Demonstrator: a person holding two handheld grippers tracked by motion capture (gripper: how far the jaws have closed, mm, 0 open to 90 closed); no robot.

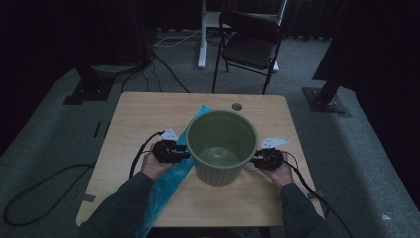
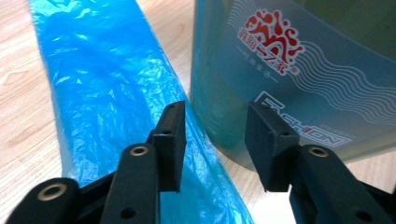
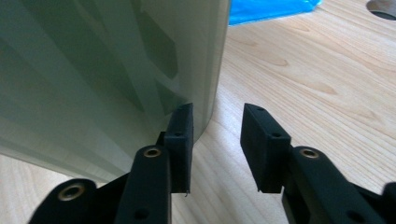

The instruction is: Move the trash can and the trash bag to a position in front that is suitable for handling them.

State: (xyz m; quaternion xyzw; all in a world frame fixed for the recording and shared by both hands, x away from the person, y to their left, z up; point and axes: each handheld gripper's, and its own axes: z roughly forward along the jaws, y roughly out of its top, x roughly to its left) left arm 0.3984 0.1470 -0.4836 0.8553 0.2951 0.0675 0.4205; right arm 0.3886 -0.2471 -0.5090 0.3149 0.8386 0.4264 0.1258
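A person seated at a wooden table (image 1: 143, 111) holds a gripper in each hand on either side of a green plastic bin (image 1: 221, 147), which stands upright near the middle of the tabletop. The left gripper (image 1: 184, 154) sits at the bin's left side, over a long strip of blue plastic bag (image 1: 171, 178) that runs from behind the bin toward the table's near edge. In the left gripper view, its jaws stand partly open with nothing pinched between them: one jaw hangs over the blue plastic bag (image 2: 107, 93), the other is right at the bin's printed wall (image 2: 299, 70), though whether it touches cannot be told. The right gripper (image 1: 253, 161) is at the bin's right side. In the right gripper view, its jaws are likewise partly open and hold nothing; one jaw is just against the curved wall of the bin (image 3: 102, 70) near its base, the other hangs over bare table (image 3: 317, 84). A black folding chair (image 1: 250, 42) stands on the carpet beyond the table.
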